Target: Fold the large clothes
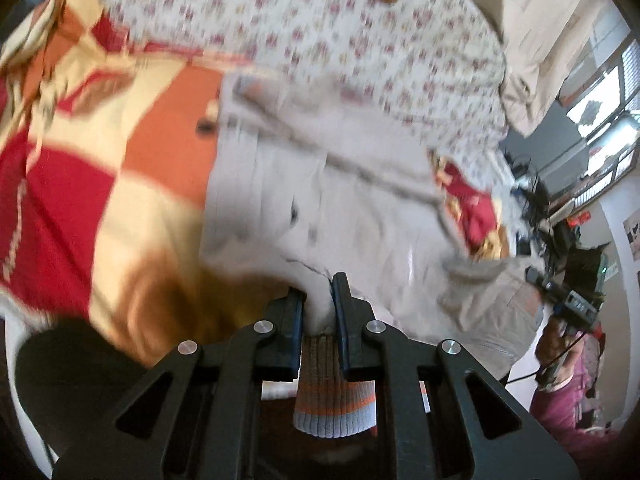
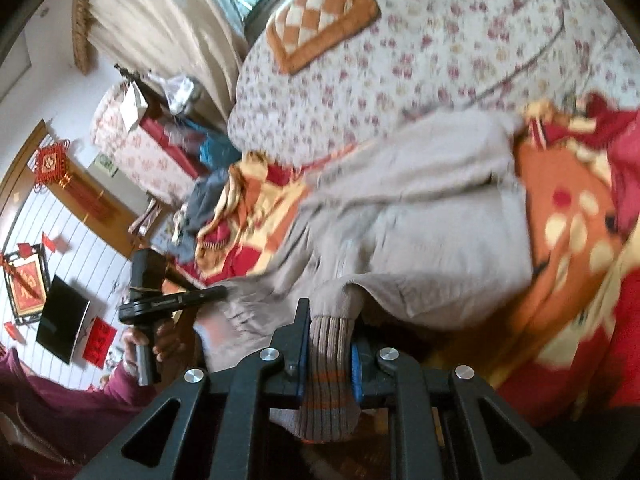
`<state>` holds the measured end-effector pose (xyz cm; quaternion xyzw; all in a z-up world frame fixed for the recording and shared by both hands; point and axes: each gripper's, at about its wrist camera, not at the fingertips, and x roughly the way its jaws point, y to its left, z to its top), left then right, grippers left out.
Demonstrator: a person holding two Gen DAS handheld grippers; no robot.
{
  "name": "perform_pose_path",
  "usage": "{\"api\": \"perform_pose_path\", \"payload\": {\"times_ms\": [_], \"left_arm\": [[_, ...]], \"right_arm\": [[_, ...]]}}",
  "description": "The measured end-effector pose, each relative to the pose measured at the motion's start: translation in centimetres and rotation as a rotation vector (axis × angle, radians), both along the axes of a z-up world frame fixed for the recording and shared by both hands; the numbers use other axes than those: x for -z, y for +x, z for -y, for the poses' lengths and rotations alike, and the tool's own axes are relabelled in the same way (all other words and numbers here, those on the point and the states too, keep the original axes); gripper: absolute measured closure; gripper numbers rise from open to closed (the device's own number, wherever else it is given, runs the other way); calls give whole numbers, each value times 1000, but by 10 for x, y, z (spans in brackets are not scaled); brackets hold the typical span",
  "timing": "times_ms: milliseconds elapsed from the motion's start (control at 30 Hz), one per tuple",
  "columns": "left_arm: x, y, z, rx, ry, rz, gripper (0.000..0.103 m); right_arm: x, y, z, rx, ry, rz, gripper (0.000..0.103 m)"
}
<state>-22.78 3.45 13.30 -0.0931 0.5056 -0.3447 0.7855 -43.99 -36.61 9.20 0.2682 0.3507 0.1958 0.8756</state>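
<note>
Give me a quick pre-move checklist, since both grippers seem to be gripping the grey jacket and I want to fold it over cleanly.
1. Left gripper shut on the jacket's ribbed hem: ok.
2. Right gripper shut on a ribbed striped edge: ok.
3. Grey jacket lying spread out on the blanket: ok.
4. Fabric free of wrinkles: cannot tell, both views are blurred.
5. Both grips on matching corners of the hem: cannot tell.
6. Floral sheet beyond the jacket free for the fold: ok, only an orange checked pad lies far back.
</note>
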Motion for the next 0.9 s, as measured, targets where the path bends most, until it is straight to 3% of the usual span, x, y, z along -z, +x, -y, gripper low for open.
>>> {"api": "perform_pose_path", "payload": {"times_ms": [167,400,600,900], "left_arm": [[-30,56,25,-63,-33,79,90],[-39,138,65,-132,-30,111,90],[-19,216,96,-194,29,95,90],[30,282,134,-213,123,44,90]], "right_arm": [[-17,43,29,91,2,46,88],[-17,119,71,195,10,22,88],[-16,182,97,266,-41,-7,88],[21,265,129,306,-57,-120,88]]}}
